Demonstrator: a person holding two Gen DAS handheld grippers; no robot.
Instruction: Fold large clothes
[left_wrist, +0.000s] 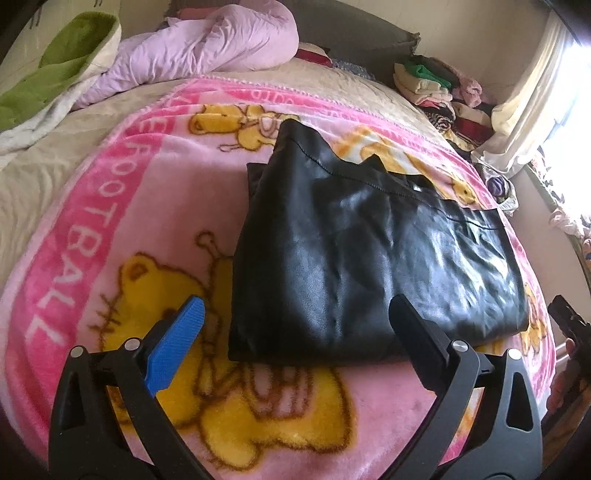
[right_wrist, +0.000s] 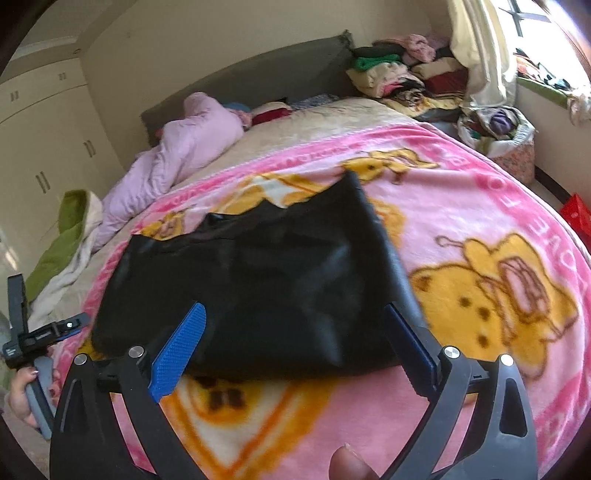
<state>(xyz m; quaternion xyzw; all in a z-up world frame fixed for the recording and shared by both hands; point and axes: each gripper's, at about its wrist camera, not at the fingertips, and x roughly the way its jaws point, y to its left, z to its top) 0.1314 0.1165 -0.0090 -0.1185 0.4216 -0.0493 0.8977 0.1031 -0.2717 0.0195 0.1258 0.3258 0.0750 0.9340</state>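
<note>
I count one black leather garment (left_wrist: 369, 254), folded into a flat bundle, and two hand-held grippers: my left hand-held gripper (left_wrist: 299, 325) and my right hand-held gripper (right_wrist: 295, 332), each with two fingers. The garment lies on one pink cartoon-bear blanket (left_wrist: 122, 206) spread over the bed (right_wrist: 325, 118). Taking the garment as my landmark, one crumpled lilac quilt (left_wrist: 207, 48) lies beyond it toward the dark headboard (right_wrist: 258, 74), one green-and-cream cover (left_wrist: 55, 74) is heaped off to its far left, and a pile of folded clothes (right_wrist: 402, 77) is stacked past its far right corner beside the bright window (right_wrist: 535, 22). Cream wardrobe doors (right_wrist: 44, 125) line the wall behind the quilt. Both hand-held grippers hover just off the garment's near edge, over the blanket, with their jaws spread wide apart and nothing clamped between them; the garment lies free just ahead of the fingertips. My left hand (right_wrist: 22, 391) shows at the garment's left side, wrapped around its handle.
</note>
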